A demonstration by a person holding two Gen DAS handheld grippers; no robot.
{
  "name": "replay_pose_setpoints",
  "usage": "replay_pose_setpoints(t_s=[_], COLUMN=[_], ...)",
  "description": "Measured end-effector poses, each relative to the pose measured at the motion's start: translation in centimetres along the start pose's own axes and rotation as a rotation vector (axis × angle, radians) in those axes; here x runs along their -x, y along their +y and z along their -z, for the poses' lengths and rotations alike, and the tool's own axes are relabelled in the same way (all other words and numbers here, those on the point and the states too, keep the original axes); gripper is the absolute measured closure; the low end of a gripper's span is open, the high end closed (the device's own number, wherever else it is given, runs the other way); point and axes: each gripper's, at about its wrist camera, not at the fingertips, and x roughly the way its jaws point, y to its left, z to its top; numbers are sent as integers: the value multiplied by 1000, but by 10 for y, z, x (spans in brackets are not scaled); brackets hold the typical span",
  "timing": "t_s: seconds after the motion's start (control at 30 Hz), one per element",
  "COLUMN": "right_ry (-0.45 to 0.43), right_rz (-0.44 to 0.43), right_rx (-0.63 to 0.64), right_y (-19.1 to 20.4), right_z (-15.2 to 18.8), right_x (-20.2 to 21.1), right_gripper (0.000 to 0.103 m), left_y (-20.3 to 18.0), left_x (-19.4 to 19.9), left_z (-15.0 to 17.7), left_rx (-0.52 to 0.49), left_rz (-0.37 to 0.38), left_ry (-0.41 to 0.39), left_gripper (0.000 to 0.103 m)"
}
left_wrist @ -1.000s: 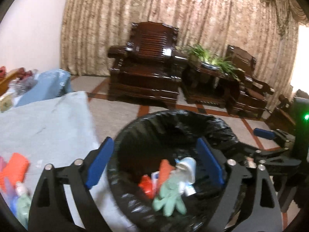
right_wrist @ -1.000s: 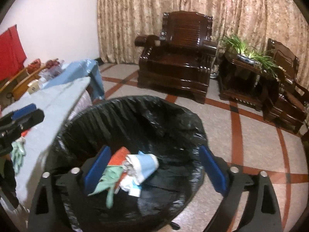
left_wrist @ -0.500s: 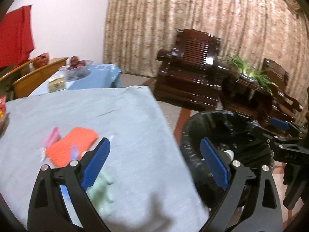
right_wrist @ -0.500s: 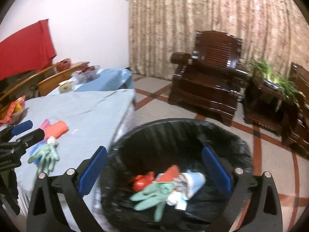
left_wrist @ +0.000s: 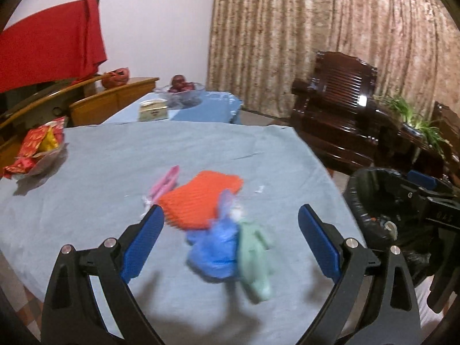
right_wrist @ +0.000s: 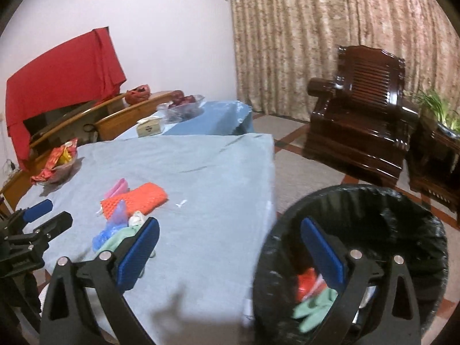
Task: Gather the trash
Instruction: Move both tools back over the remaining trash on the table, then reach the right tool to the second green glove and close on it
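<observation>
Several soft, light scraps on the blue tablecloth (left_wrist: 100, 178): orange mesh pad (left_wrist: 201, 198), blue bag (left_wrist: 215, 247), seemingly a green glove (left_wrist: 254, 258); pinch any bunched fold; left gripper (left_wrist: 230, 241) and right gripper (right_wrist: 230, 253) both gape empty, bin (right_wrist: 402, 201) beside table

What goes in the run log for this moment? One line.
left hand-held gripper open over blue bag | right hand-held gripper open, empty | trash bin part-filled

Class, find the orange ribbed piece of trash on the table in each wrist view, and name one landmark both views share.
Left wrist view: the orange ribbed piece lies centre frame, just beyond the left hand-held gripper.
Right wrist view: it sits left of centre on the blue tablecloth.
Shared landmark: the dark wooden armchair.
</observation>
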Motion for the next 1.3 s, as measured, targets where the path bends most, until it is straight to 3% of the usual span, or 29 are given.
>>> replay_pose_setpoints(t_s=[0.37, 0.73, 0.97, 1.3], right_ry=[66, 161, 197, 205], right_rz=[-56, -180, -149, -33], right_rx=[67, 172, 196, 187], right_y=[58, 123, 129, 97], right_z=[15, 40, 50, 46], right_x=[-44, -77, -93, -102], right_gripper=[6, 6, 6, 6], left_y=[47, 77, 83, 81], left_x=[-8, -21, -29, -38], left_z=[12, 21, 26, 29], left_rx=[59, 84, 92, 96], left_rz=[-78, -119, -118, -109], left_ry=[21, 43, 58, 76], left_gripper=[11, 11, 11, 11])
